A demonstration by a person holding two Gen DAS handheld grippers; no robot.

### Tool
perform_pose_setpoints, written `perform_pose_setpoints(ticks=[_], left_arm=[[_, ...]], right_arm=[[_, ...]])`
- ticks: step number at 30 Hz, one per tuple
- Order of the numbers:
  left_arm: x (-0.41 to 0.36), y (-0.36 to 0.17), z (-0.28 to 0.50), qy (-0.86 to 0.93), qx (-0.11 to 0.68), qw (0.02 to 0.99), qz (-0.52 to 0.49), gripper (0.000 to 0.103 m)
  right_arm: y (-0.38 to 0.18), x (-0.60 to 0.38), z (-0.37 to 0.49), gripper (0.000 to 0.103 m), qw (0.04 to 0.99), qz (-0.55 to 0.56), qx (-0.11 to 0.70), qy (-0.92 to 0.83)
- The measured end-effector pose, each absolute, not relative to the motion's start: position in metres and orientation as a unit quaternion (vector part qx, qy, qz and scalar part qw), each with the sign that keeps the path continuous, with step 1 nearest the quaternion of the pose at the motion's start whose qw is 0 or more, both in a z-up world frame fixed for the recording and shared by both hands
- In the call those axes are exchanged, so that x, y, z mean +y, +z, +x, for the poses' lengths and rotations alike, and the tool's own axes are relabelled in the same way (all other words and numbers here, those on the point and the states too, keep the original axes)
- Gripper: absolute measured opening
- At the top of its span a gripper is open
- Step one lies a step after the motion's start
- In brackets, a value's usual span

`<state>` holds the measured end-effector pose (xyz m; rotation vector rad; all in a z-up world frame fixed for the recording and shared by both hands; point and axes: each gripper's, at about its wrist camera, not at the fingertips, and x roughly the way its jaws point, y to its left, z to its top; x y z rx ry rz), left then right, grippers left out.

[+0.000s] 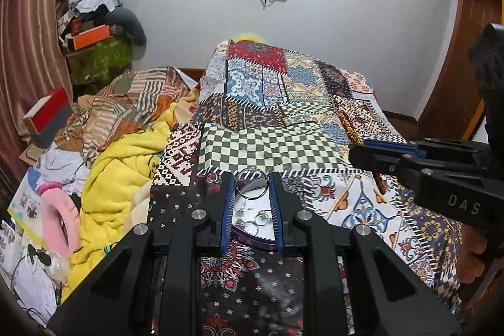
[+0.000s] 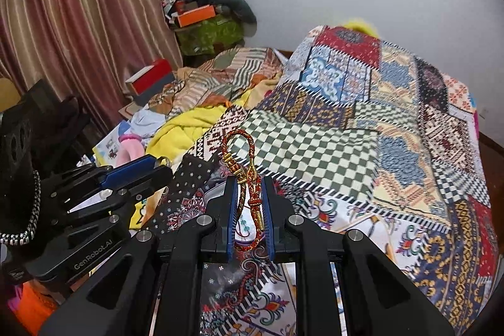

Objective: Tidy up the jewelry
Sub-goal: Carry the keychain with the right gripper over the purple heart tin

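My left gripper [image 1: 251,188] is shut on a thin silver bangle [image 1: 252,185], which stands upright between the blue pads at the fingertips. Just below it a small round dish with a purple rim [image 1: 252,236] lies on the patchwork quilt [image 1: 271,147] and holds several small rings [image 1: 260,218]. My right gripper [image 2: 249,188] is shut on a red-and-gold braided bracelet [image 2: 234,140], whose loop sticks up past the fingertips and whose gold clasp [image 2: 235,167] sits near the left pad. The right gripper [image 1: 356,147] hovers right of the left one. The left gripper [image 2: 160,167] shows at the left edge.
A yellow blanket [image 1: 116,175] is bunched left of the quilt, with a pink ring-shaped item [image 1: 60,216] and papers beside it. A red box [image 1: 47,112], piled clothes [image 1: 97,30] and a striped curtain [image 2: 78,21] fill the left. A hand [image 1: 472,260] grips the right tool.
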<state>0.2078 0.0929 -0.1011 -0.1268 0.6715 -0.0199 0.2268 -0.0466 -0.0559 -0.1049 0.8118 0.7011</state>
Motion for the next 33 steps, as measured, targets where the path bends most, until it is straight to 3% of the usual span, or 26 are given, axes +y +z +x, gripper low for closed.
perform_pose_setpoints(ticks=[14,33], left_arm=[[0.105,-0.155,0.243,-0.015,0.382,0.921,-0.078,0.021],[0.106,-0.179,0.262,-0.028,0.396,0.915,-0.079,0.021]], right_arm=[[-0.108,-0.016,0.263,0.013,0.822,-0.055,0.453,0.34],[-0.133,-0.002,0.279,0.013,0.809,-0.062,0.47,0.349]])
